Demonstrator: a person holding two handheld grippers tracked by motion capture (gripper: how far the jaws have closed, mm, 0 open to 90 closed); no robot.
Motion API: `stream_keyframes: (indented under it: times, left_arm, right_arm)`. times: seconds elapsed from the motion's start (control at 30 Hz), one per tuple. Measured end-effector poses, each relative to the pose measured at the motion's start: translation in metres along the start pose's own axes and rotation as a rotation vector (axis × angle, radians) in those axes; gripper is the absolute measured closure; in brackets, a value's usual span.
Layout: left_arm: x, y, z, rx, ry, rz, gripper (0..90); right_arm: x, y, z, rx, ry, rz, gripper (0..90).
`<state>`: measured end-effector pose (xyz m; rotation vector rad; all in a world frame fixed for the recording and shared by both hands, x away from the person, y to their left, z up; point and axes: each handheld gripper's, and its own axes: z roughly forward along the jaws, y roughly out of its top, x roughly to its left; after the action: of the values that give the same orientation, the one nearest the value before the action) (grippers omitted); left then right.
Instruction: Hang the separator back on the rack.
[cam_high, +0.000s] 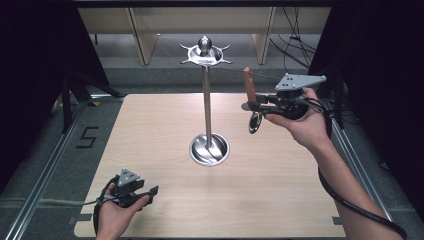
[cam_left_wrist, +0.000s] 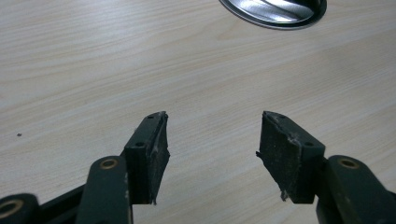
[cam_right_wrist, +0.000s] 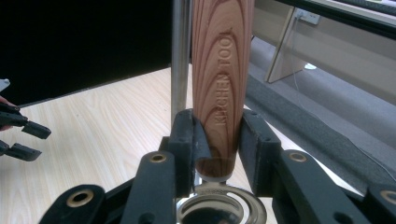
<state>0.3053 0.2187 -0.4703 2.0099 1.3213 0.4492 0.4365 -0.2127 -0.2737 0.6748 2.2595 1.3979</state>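
Nearest the person, the left gripper (cam_high: 150, 192) rests low over the wooden table (cam_high: 280, 200) with jaws spread and empty, while farther off the right gripper (cam_high: 251, 106) clamps a wooden-handled utensil (cam_high: 248, 85) upright in mid-air beside the steel stand (cam_high: 207, 100)

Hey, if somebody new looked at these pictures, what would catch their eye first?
Probably the tall steel stand rising from a shiny round base at the table's middle, with hooks at its top. Next, the right gripper, held up beside the stand, shut on a wooden-handled utensil stamped KITCHEN TOOL. The left gripper rests open, low at the near edge.
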Motion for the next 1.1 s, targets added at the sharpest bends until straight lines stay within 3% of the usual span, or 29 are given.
stream_keyframes:
  times: [0.03, 0.1, 0.13, 0.17, 0.2, 0.23, 0.27, 0.33, 0.43, 0.47, 0.67, 0.87, 0.9, 1.1]
  left_arm:
    - [-0.003, -0.001, 0.004, -0.051, 0.007, -0.040, 41.3]
    - [-0.002, 0.000, 0.003, -0.033, -0.004, -0.030, 41.3]
    - [0.000, 0.000, 0.000, -0.001, 0.000, -0.003, 41.3]
    - [0.000, 0.000, 0.000, -0.008, 0.006, 0.004, 41.3]
    - [0.001, 0.000, 0.000, -0.003, 0.000, 0.007, 41.3]
    - [0.000, 0.000, 0.000, -0.003, 0.000, 0.007, 41.3]
    - [0.000, 0.000, 0.000, -0.004, 0.000, -0.006, 41.3]
    - [0.001, 0.000, -0.001, -0.005, 0.002, 0.008, 41.3]
    - [0.000, 0.000, 0.000, -0.004, -0.003, -0.005, 41.3]
    - [0.000, 0.000, 0.000, -0.003, 0.000, -0.004, 41.3]
    - [0.001, 0.000, 0.000, -0.005, -0.005, 0.000, 41.3]
    - [0.000, 0.000, 0.001, -0.010, 0.001, 0.000, 41.3]
    - [0.000, 0.000, 0.001, -0.011, 0.001, -0.002, 41.3]
    - [0.001, 0.000, 0.000, -0.007, -0.002, 0.000, 41.3]
  right_arm:
    - [0.001, 0.001, 0.001, -0.013, -0.014, 0.000, 69.1]
    - [0.001, 0.003, 0.001, 0.000, -0.003, 0.006, 69.0]
    - [0.000, 0.004, 0.002, -0.014, -0.007, -0.004, 69.0]
    - [0.002, 0.005, 0.003, -0.015, -0.011, 0.012, 69.0]
    - [0.000, 0.006, 0.002, -0.006, -0.001, -0.011, 69.0]
    - [0.001, 0.007, 0.002, -0.001, 0.005, 0.010, 69.0]
    - [0.000, 0.008, 0.004, -0.006, 0.007, -0.005, 69.0]
    - [-0.001, 0.010, 0.005, -0.024, -0.005, -0.018, 69.0]
    - [0.000, 0.012, 0.006, -0.021, 0.012, 0.003, 69.0]
    - [-0.002, 0.013, 0.008, -0.033, 0.003, -0.019, 69.0]
    - [-0.005, 0.020, 0.011, -0.026, 0.038, -0.014, 69.0]
    - [-0.009, 0.028, 0.014, -0.021, 0.062, -0.054, 69.0]
    - [-0.007, 0.029, 0.015, -0.015, 0.069, -0.033, 69.0]
    - [-0.011, 0.032, 0.019, -0.005, 0.087, -0.064, 69.1]
